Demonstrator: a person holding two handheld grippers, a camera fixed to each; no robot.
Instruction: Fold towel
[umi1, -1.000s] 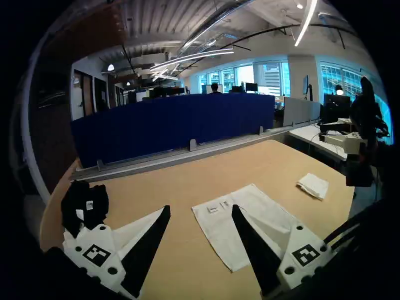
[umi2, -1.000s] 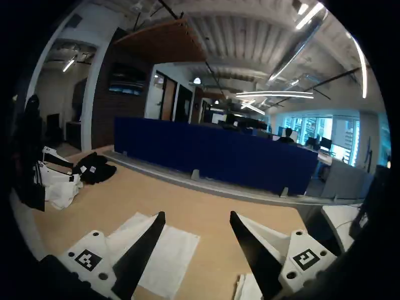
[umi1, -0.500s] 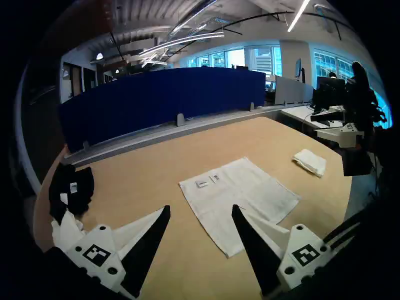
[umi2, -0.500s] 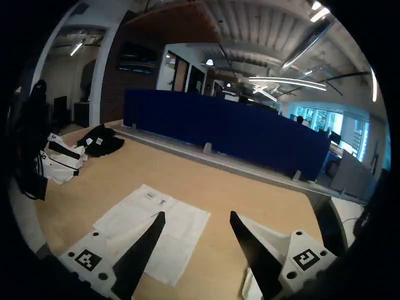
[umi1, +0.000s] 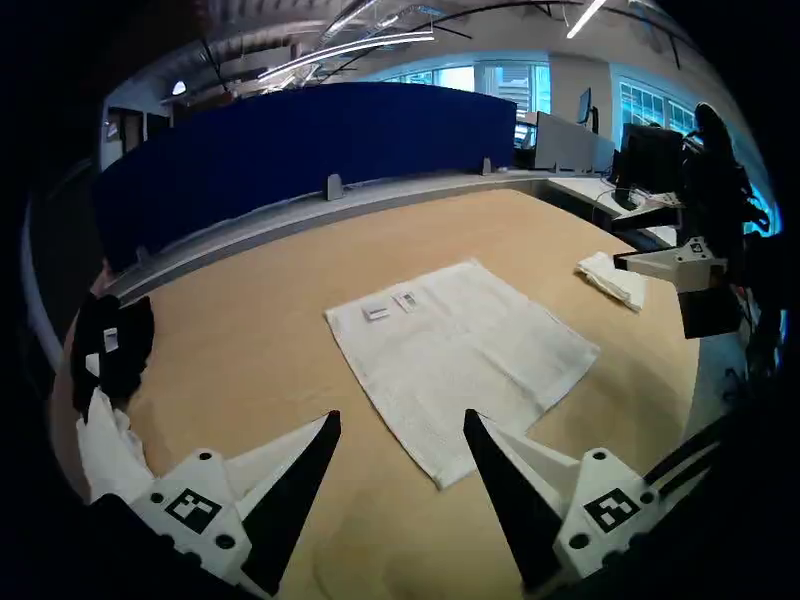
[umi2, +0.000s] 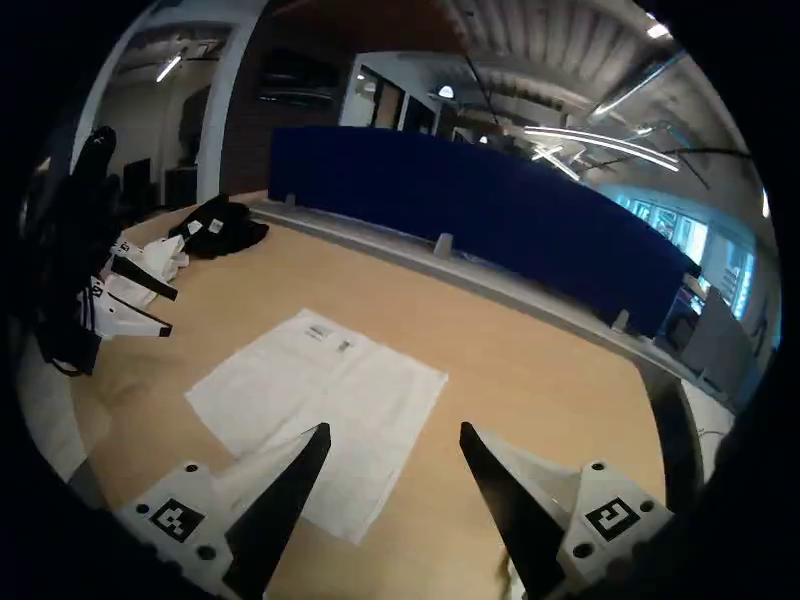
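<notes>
A light wooden tabletop (umi1: 250, 330) runs back to a long blue partition (umi1: 300, 140) standing on a grey rail (umi1: 300, 215). A heap of black cloth (umi1: 110, 345) lies near the table's edge (white tags show on it). Beyond are bright windows (umi1: 510, 85) and a dark monitor (umi1: 650, 160).

Matt white terry-cloth towel (umi1: 458, 349) lies on a smooth wood-look table (umi1: 250, 330).

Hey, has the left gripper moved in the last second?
Yes. The left gripper has tipped downward: in its view the blue divider and the white towel both sit higher than a second ago.
</notes>
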